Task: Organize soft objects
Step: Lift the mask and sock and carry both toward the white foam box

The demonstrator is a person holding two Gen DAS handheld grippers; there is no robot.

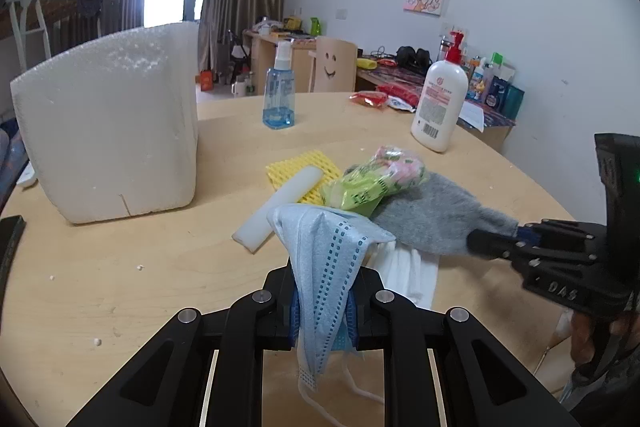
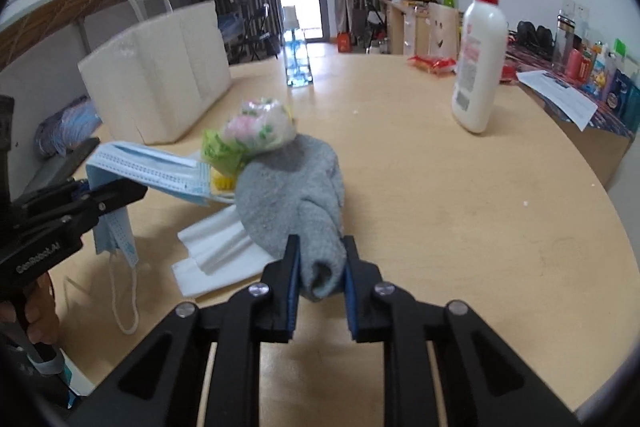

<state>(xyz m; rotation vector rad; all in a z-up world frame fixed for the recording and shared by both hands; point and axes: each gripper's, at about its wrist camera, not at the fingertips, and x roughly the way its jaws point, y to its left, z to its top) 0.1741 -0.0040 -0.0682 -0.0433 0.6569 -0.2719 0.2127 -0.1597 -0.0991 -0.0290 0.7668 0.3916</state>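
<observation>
Left wrist view: your left gripper [image 1: 322, 301] is clamped on the blue face mask [image 1: 326, 251], near centre; only here show the yellow mesh [image 1: 298, 169] and white foam bar [image 1: 280, 205] behind it.
Right wrist view: your right gripper [image 2: 320, 277] is pinched on the grey sock [image 2: 292, 199]; only here the white folded sheet [image 2: 216, 255] beneath shows broadly.
Around: foam box [image 1: 108, 123] far left, lotion bottle [image 2: 478, 59] far right, wrapped bundle [image 2: 256, 131] on the sock.
Pose: both grippers tilt down at the table [image 2: 460, 195].
</observation>
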